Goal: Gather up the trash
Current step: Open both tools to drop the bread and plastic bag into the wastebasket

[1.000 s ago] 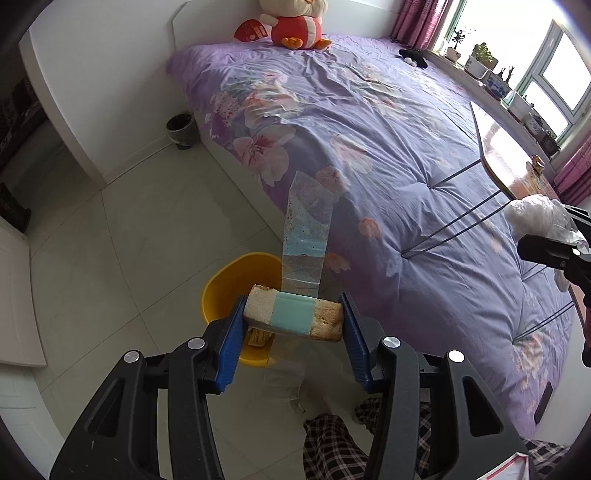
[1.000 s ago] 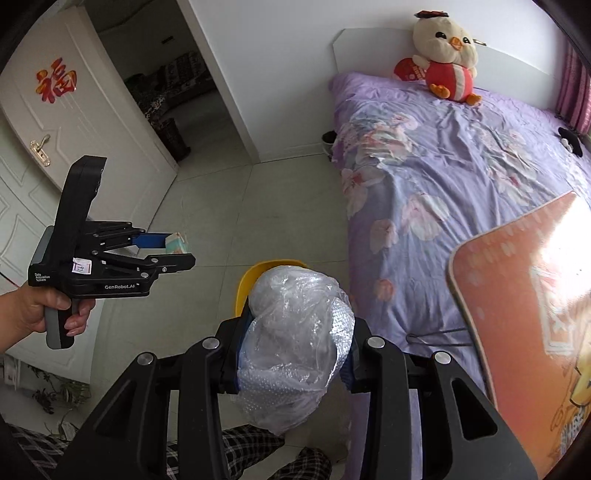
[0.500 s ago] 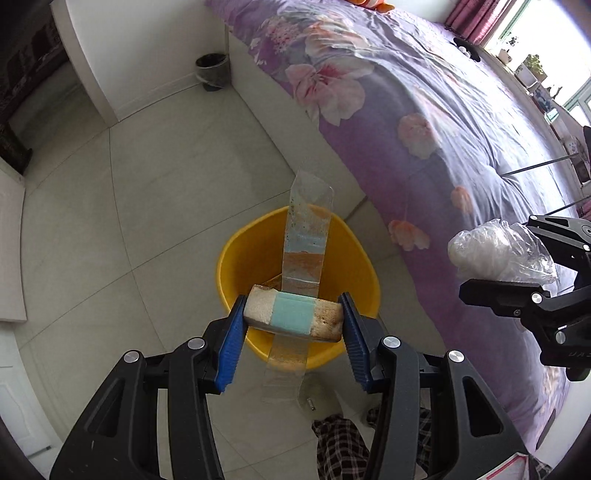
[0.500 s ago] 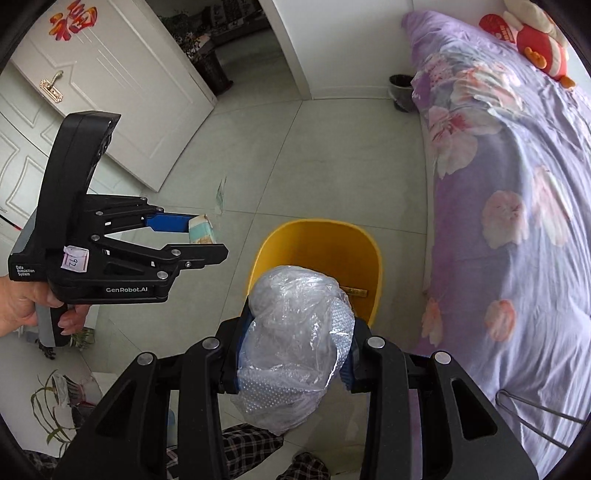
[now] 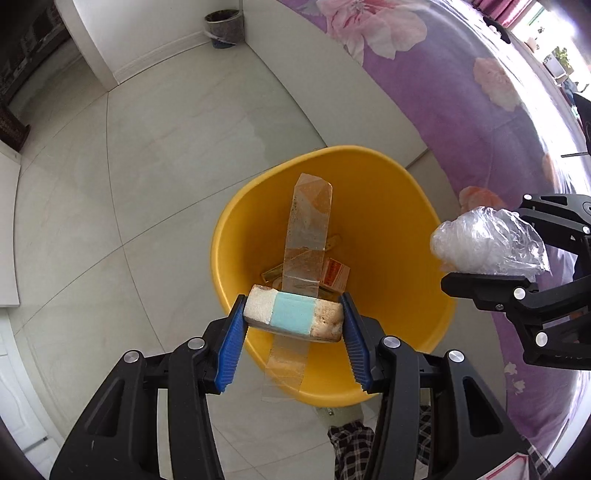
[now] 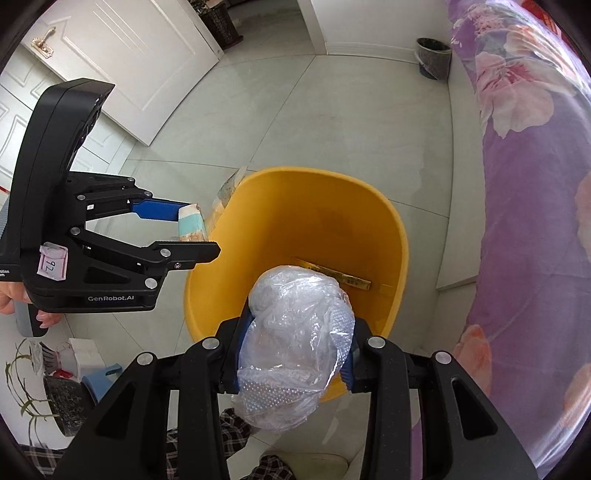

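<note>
Clamping a foam block (image 5: 293, 314) with trailing clear tape (image 5: 308, 236), the left hand-held gripper (image 5: 293, 317) is hanging over the yellow bin (image 5: 402, 221) at centre frame; the tape is likely clinging to a pad on release. The right hand-held gripper (image 6: 295, 354) is squeezing a plastic bag (image 6: 295, 343) at the bin's lower rim, risking spilling onto the floor (image 5: 166, 147). The bed (image 6: 535, 184) is crowding the right.

Pale glossy floor tiles (image 5: 155, 155) meet a white wall (image 5: 147, 33) with a baseboard. A bed under a purple floral bedspread (image 6: 535, 166) fills one side. A white panelled door (image 6: 122, 62) stands open. Daylight glares from a window (image 5: 550, 33).
</note>
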`<move>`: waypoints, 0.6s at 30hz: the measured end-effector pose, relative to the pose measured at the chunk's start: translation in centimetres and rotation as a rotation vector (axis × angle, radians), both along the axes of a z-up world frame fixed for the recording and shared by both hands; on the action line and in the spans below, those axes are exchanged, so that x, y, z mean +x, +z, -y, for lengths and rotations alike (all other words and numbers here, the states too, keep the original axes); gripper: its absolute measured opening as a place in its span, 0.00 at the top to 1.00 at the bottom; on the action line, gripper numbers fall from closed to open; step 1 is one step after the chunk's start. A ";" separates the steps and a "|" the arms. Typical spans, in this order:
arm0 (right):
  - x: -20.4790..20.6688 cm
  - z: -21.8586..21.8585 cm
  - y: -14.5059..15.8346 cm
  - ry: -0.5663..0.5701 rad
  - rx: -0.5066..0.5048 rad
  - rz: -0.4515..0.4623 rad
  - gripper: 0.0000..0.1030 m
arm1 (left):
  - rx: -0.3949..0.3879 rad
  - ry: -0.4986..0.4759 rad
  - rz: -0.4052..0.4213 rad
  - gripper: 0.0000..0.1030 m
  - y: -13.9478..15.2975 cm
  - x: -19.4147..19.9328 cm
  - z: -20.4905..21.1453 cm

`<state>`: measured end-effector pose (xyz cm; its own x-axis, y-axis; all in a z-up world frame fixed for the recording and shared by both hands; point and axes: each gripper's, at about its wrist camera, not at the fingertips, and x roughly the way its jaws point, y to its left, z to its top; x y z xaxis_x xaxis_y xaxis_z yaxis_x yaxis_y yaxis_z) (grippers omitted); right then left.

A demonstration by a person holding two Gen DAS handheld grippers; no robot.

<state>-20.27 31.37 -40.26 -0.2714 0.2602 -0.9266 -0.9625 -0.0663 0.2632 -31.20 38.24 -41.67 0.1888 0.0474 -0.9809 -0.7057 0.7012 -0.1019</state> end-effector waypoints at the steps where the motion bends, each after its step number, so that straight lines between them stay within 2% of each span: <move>1: 0.0 -0.1 -0.6 0.006 -0.007 0.003 0.61 | -0.004 -0.001 -0.004 0.53 -0.5 0.0 0.0; 9: 0.2 -0.1 -2.4 -0.001 -0.032 -0.008 0.61 | -0.019 0.018 -0.022 0.52 -2.6 0.2 -0.3; 11: 0.3 0.0 -2.5 -0.002 -0.027 -0.017 0.58 | -0.020 0.021 -0.023 0.52 -2.6 0.3 -0.2; 12: 0.2 0.1 -2.3 -0.001 -0.022 -0.010 0.53 | -0.019 0.025 -0.027 0.50 -2.7 0.6 -0.3; 13: 0.3 0.0 -2.5 -0.002 -0.015 -0.004 0.42 | -0.011 0.030 -0.036 0.39 -2.6 0.8 -0.2; 14: 0.4 0.2 -2.4 -0.004 -0.008 0.001 0.40 | -0.003 0.034 -0.032 0.36 -2.3 0.7 -0.2; 18: 1.0 0.5 -2.1 -0.009 0.000 -0.002 0.40 | -0.007 0.044 -0.032 0.36 -2.1 0.8 0.0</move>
<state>-19.29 30.84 -42.33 -0.2706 0.2625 -0.9262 -0.9626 -0.0571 0.2650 -30.39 38.28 -43.74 0.1553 0.0482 -0.9867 -0.7390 0.6685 -0.0836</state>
